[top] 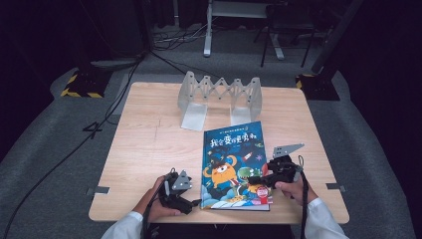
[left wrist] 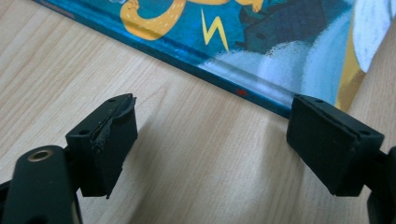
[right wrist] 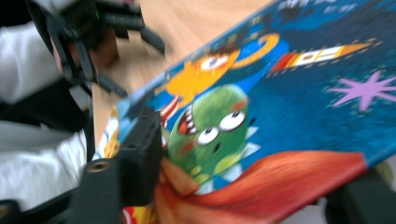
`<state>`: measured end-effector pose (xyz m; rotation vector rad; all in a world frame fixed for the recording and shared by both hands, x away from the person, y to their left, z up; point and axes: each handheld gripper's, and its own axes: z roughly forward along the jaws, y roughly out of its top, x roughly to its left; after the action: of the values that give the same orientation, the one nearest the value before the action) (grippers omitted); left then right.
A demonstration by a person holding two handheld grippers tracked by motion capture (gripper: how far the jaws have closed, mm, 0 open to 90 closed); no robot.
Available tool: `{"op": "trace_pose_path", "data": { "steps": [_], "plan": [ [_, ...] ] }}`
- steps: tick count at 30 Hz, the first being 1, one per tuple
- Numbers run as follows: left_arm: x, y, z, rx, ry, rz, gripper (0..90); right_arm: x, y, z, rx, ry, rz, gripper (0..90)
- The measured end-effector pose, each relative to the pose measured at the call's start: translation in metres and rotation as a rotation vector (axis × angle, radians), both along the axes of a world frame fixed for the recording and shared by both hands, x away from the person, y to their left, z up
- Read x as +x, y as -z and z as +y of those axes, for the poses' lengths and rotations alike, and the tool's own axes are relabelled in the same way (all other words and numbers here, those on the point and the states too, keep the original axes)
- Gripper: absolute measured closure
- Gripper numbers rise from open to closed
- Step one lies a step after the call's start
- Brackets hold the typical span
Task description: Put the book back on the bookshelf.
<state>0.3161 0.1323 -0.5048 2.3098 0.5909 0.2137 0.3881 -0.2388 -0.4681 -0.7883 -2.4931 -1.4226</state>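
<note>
A picture book with a blue cover and cartoon monsters lies flat on the wooden table, near its front edge. My left gripper rests on the table just left of the book's near left corner. Its jaws are open and point at the book's edge, with bare wood between them. My right gripper reaches in from the right over the book's lower right part. One jaw sits on the cover and the other below its edge, standing apart around it. This blurred view also takes in the left gripper.
A translucent grey folding book rack stands at the back of the table, just beyond the book. Cables run over the grey floor at the left. Stand bases and chair legs sit behind the table.
</note>
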Motion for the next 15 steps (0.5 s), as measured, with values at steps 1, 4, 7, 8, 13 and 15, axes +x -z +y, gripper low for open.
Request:
{"op": "trace_pose_path", "data": {
  "steps": [1,4,7,8,13,15],
  "plan": [
    [0.001,0.0,0.001,0.001,0.0,-0.002,16.8,0.001,0.0,0.0,0.022,0.004,-0.008,42.9],
    [0.002,0.0,0.002,0.003,0.0,0.001,16.8,0.0,-0.001,0.001,0.024,0.002,-0.019,43.7],
    [0.003,0.0,0.003,0.003,-0.009,-0.002,16.7,-0.004,-0.004,0.002,0.074,-0.012,-0.048,50.2],
    [0.003,0.0,0.004,0.006,-0.013,-0.002,16.7,-0.005,-0.005,0.003,0.067,-0.011,-0.068,50.2],
    [0.003,0.0,0.005,0.005,-0.028,-0.001,16.8,-0.013,-0.006,0.002,0.076,-0.009,-0.128,50.3],
    [0.003,0.0,0.005,0.004,-0.027,-0.002,16.8,-0.015,-0.007,0.002,0.076,-0.006,-0.14,50.3]
  ]
}}
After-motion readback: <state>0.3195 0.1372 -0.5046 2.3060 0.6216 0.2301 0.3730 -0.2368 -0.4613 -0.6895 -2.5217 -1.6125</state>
